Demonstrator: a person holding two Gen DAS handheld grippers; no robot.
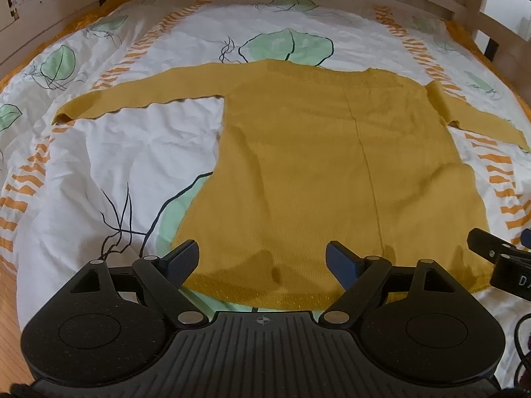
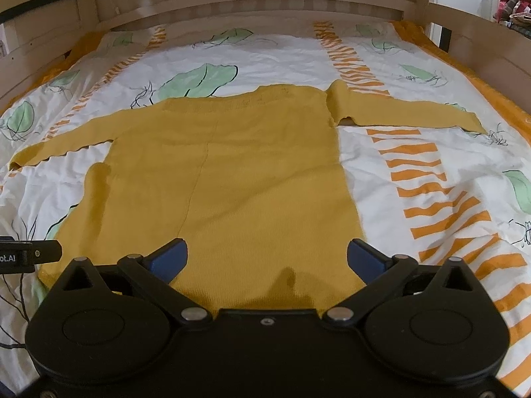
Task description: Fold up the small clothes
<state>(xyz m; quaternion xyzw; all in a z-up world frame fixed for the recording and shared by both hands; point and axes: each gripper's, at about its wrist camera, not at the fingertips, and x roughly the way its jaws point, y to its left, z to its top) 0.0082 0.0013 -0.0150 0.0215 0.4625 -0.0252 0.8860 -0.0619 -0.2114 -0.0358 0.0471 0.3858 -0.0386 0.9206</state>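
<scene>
We had the mustard sweater (image 1: 318, 172) spread flat on the leaf-print bedcover (image 1: 109, 165), sleeves out, hem nearest us, no fold made yet. Left gripper (image 1: 262, 262) and right gripper (image 2: 267, 258) hovered over the hem, jaws apart, empty. Next we'd likely need to pinch a sleeve or side edge and fold it inward.

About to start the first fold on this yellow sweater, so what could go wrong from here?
1. The sweater has a tucked flap on its left edge; folding over it may trap a lump.
2. The right sleeve is bunched at the shoulder, so it may fold crooked.
3. The duvet is wrinkled and soft; the open left tool or right tool might pinch it along with the hem.
</scene>
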